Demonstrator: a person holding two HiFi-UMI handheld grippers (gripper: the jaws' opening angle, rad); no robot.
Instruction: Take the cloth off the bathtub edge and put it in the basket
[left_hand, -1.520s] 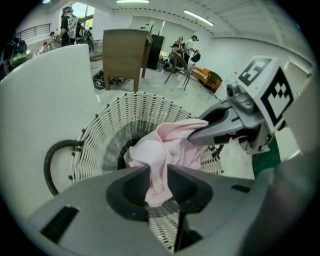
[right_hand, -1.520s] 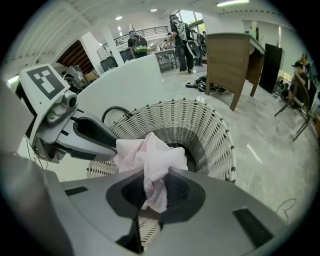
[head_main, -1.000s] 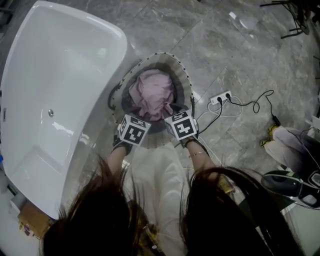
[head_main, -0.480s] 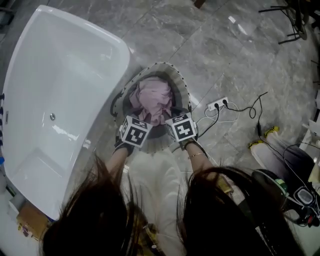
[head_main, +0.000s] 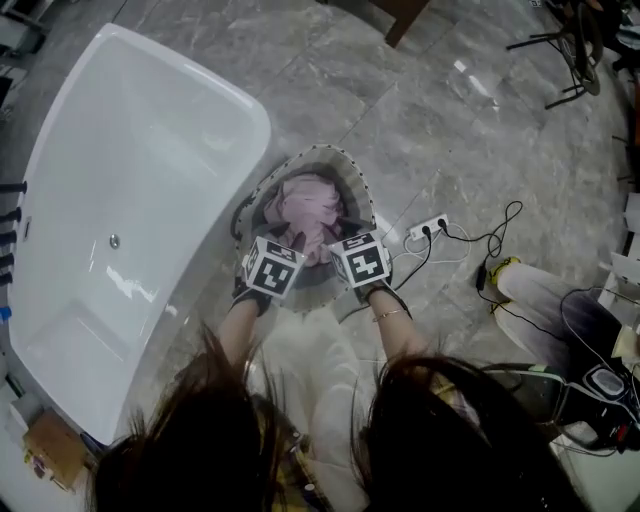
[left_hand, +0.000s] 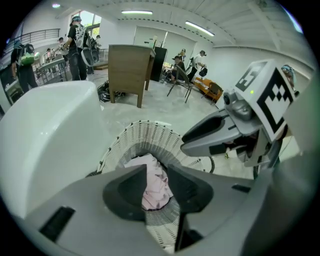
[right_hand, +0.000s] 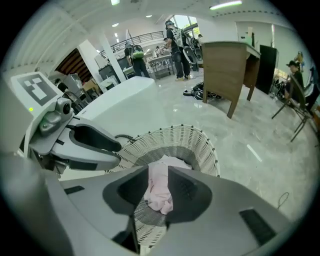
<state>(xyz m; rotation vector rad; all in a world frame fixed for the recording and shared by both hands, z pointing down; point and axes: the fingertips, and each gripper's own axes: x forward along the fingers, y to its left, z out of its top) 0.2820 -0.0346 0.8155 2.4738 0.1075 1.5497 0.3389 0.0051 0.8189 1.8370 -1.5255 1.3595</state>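
Nearest the head camera hung the person's dark hair (head_main: 200, 440), and below it two bare forearms reached forward, the right wrist wearing a thin bracelet (head_main: 392, 313). Each hand carried a gripper over the near rim of a white woven laundry basket (head_main: 354, 172). In its own view the left gripper (left_hand: 156, 182) had its dark fingers (left_hand: 125, 187) released, a narrow gap standing between them with nothing pinched there; through that gap only the basket's weave and the cloth lower down could be seen. The right gripper (right_hand: 158, 187) was likewise slack and empty, its jaws parted by a similar narrow gap. The two grippers sat side by side, close but not touching, their marker cubes facing up toward the head camera. The pink cloth (head_main: 310, 208) lay crumpled inside the basket, heaped toward its middle and clear of both grippers. The basket stood on the grey marbled floor (head_main: 420, 100), just beside the rounded end of a white bathtub (head_main: 130, 200) on the person's left. To the right of the basket a white power strip (head_main: 428, 228) lay on the floor with black and white cables trailing from it. Farther off, the gripper views showed a brown wooden cabinet (left_hand: 131, 67) standing on the floor, and beyond it several people (left_hand: 75, 45) in a bright hall.
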